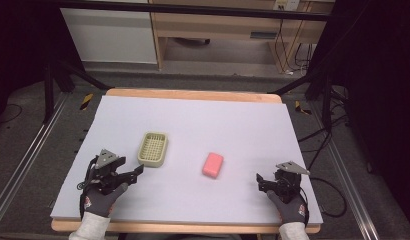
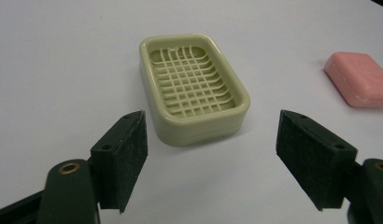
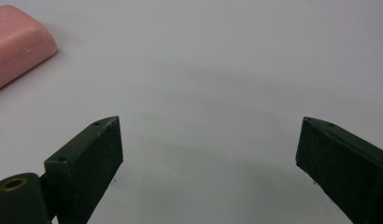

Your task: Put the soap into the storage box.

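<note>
A pale green soap dish [image 1: 153, 149] with a grid floor lies empty on the left of the pale sheet [image 1: 203, 120]. A pink soap bar [image 1: 213, 165] rests to its right, apart from it. My left gripper [image 1: 136, 171] is just short of the dish's near end, open. In the left gripper view the dish [image 2: 194, 84] sits straight ahead of the left gripper [image 2: 212, 130], nothing pressed by its pads, with the soap [image 2: 360, 79] far right. My right gripper [image 1: 260, 181] hovers open near the front right. In the right gripper view the right gripper [image 3: 210, 133] faces bare sheet, the soap [image 3: 17, 39] upper left.
The sheet covers a wooden table [image 1: 193, 94] whose edge shows at the back and front. Beyond the table stand dark frame legs [image 1: 48, 95], cables [image 1: 323, 135] on the floor and a wooden cabinet [image 1: 218, 30].
</note>
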`<state>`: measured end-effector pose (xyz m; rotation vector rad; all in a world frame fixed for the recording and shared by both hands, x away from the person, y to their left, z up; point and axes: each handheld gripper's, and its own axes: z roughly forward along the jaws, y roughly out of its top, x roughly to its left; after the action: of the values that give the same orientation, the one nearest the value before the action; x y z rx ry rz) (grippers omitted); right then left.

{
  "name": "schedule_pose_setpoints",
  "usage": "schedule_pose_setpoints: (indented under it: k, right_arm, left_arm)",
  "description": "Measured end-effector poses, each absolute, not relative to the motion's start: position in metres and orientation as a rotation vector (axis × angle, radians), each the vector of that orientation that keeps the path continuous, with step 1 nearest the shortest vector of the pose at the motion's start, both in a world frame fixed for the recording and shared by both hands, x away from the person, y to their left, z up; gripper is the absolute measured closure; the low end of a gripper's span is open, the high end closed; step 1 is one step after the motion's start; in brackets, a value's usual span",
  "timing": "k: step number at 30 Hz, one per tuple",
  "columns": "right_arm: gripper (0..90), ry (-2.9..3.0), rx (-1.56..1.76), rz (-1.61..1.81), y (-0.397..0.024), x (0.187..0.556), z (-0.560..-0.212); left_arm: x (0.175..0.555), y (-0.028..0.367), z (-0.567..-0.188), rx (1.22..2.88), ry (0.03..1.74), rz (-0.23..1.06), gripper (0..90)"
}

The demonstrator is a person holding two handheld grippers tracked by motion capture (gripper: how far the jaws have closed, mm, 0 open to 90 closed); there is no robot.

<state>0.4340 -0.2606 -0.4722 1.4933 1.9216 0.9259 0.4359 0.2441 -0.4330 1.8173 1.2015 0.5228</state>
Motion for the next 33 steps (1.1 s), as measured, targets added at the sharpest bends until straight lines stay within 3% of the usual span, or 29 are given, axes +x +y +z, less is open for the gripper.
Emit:
schedule_pose_setpoints:
  k: [33]
  right_arm:
    - [7.3,1.891,1.500,0.921,-0.260,0.431,-0.471]
  left_arm:
    - [0.443,0.205,-0.408,1.857,1.096,0.519,24.2]
